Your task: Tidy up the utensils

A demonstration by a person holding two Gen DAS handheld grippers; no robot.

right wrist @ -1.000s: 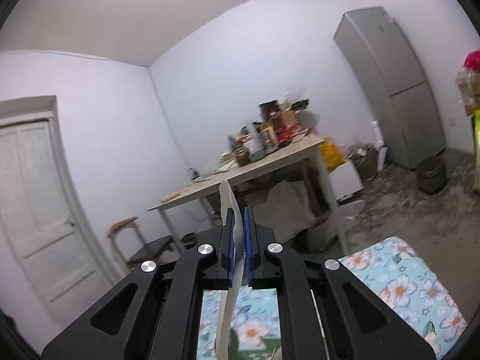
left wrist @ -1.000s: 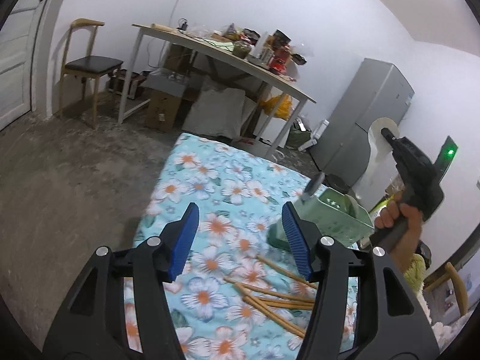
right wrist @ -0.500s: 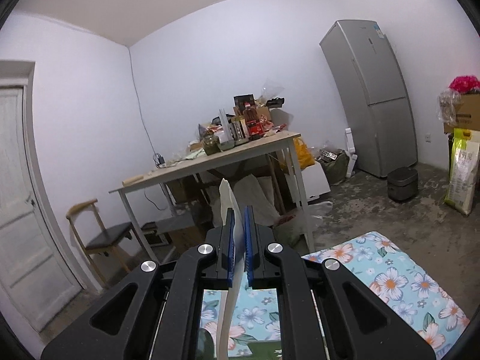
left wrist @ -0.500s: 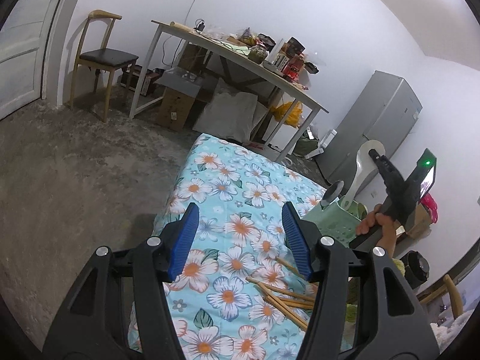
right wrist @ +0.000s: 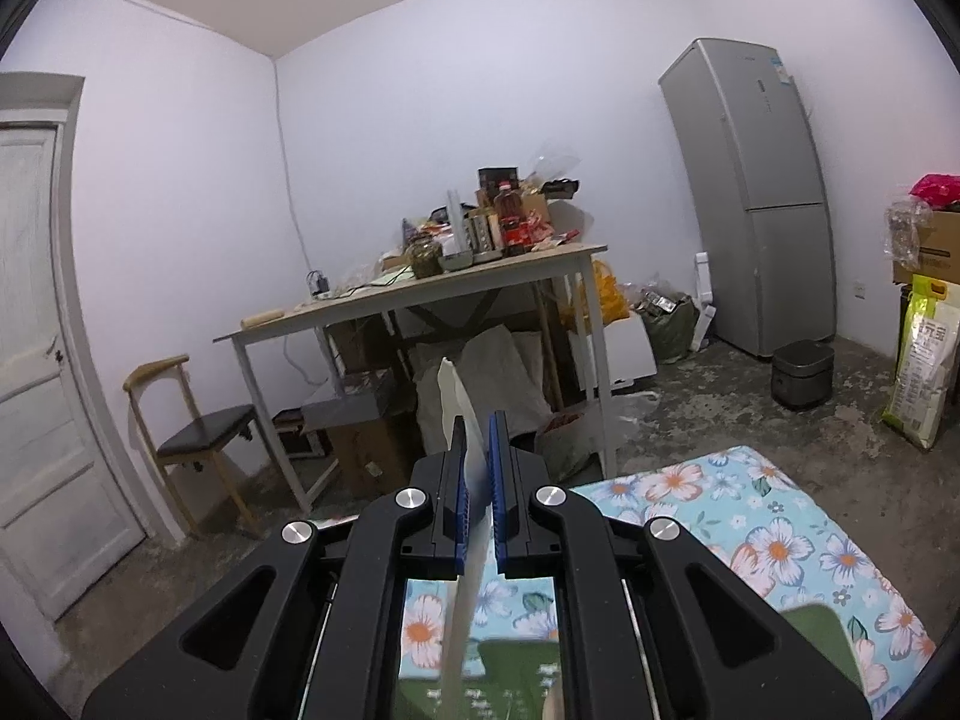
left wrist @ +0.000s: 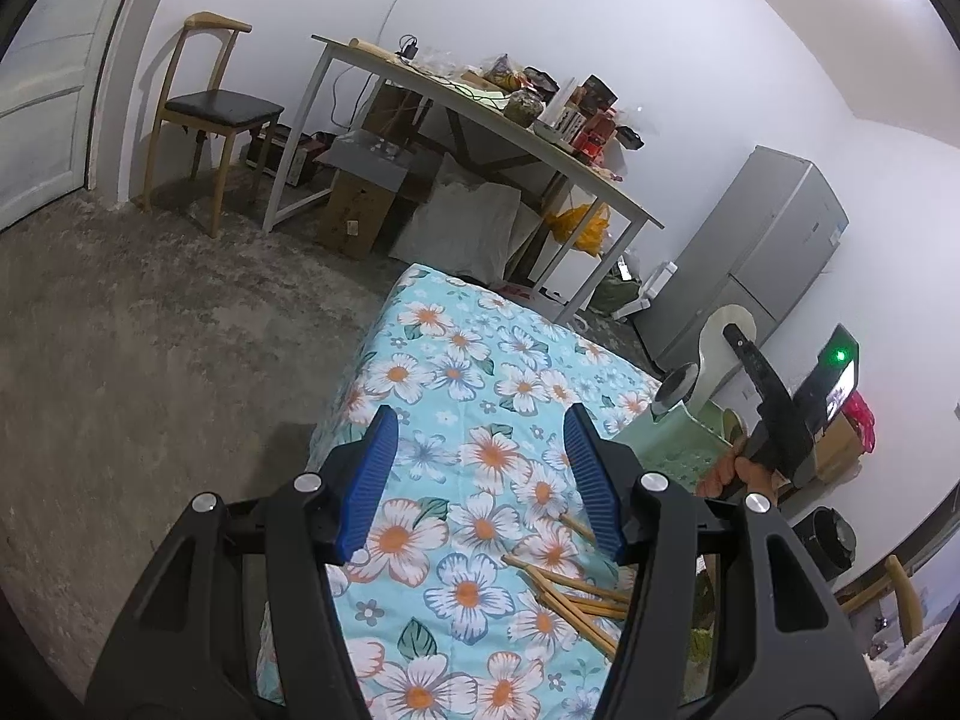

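The step in hand seems to be the placing of a utensil into the holder: the right hand-held gripper point(right wrist: 478, 480) is clenched on a white spatula point(right wrist: 451, 402), whose flat blade stands up above the blue pads while its handle runs down between the fingers toward the green utensil holder point(right wrist: 516, 669) below. In the left wrist view the same spatula point(left wrist: 723, 333) shows as a pale rounded blade above the green utensil holder point(left wrist: 678, 450), which stands on the flowered table point(left wrist: 456, 396) at its right side, with a metal spoon or ladle point(left wrist: 675, 387) already leaning in it. The left hand-held gripper point(left wrist: 483, 483) is released, its jaws wide apart and holding nothing, above the cloth and a little apart from the wooden chopsticks point(left wrist: 576, 591) that lie scattered on the table just beside its right finger. I judge that the next move asks the right side to lower the spatula handle straight into the holder and then let go, and the left side may go for the chopsticks after. Hard to make out: the holder in the right wrist view is blurred and half hidden behind the gripper body, so I cannot tell if the handle tip is already inside; part of the chopsticks is covered by the left gripper's finger.
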